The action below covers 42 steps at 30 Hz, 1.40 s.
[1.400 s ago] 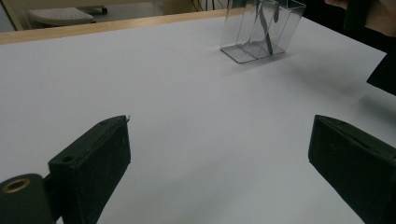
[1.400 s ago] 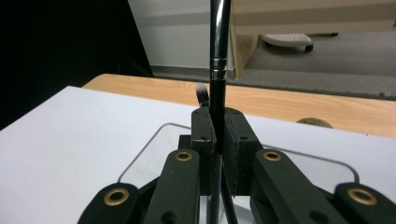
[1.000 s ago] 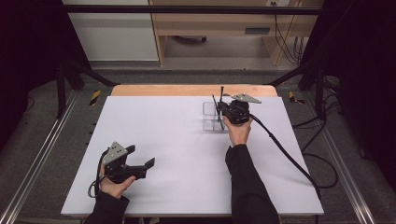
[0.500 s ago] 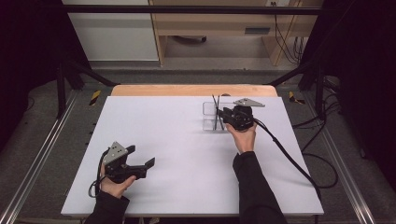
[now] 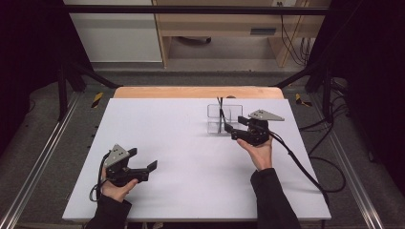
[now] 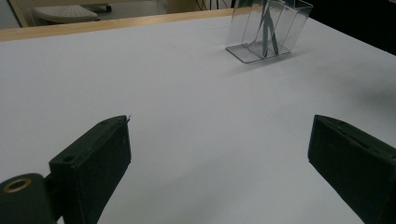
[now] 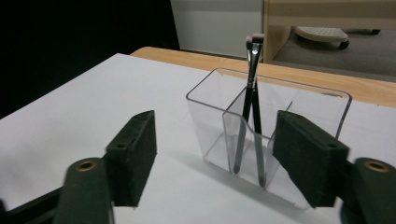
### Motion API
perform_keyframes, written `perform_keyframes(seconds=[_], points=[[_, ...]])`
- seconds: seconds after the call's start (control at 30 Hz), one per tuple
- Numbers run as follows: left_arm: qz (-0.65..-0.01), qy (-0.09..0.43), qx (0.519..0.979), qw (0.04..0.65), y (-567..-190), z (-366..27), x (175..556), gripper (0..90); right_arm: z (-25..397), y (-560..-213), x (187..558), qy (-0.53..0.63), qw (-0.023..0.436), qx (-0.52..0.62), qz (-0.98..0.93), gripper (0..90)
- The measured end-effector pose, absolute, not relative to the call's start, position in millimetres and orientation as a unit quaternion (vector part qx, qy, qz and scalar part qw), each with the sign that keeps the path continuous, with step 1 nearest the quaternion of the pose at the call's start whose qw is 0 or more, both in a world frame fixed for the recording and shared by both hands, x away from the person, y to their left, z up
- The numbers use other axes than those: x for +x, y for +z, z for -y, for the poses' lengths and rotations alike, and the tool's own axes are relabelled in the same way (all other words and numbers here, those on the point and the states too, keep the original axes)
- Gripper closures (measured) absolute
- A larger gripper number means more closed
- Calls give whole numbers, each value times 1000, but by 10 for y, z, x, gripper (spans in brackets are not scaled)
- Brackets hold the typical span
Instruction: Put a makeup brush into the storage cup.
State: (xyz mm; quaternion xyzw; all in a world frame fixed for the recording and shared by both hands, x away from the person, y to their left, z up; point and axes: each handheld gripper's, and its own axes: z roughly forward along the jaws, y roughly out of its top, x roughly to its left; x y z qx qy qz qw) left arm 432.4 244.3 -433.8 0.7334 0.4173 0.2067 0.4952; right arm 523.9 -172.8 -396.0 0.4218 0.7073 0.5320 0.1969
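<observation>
Two brushes upright in the clear holder, right hand close by

Two slim black brushes (image 7: 252,102) stood in a clear holder (image 7: 219,121) toward the far right of the white counter (image 5: 191,143), crossing each other in a middle compartment. The right gripper (image 5: 234,130) sat just beside the holder, its jaws spread with nothing between them. Judging from that, the step in hand was working at the brushes or the holder. To do it well, the hand would need to come in level and slow: the holder looked light and could slide or tip if a jaw nudged its wall, and the thin handles call for a centred pinch.

The left gripper (image 5: 143,171) rested well apart at the near left, jaws wide and empty.

Clear walls made the compartments hard to count, and I could not tell whether the brush ends touched the bottom. From the left gripper's camera the holder's (image 6: 266,28) top was cut off.
</observation>
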Motion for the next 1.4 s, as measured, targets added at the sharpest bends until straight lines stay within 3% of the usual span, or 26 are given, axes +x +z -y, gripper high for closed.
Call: perform_keyframes(seconds=[0.67,1.4], points=[[-419,205,735,492,-4347,-2457,4325,52,1916,-3995,4706,536,196,389,-723,82],[-417,202,739,490,-4359,-2477,4305,49,2154,-4248,4371,535,181,389,-728,50]])
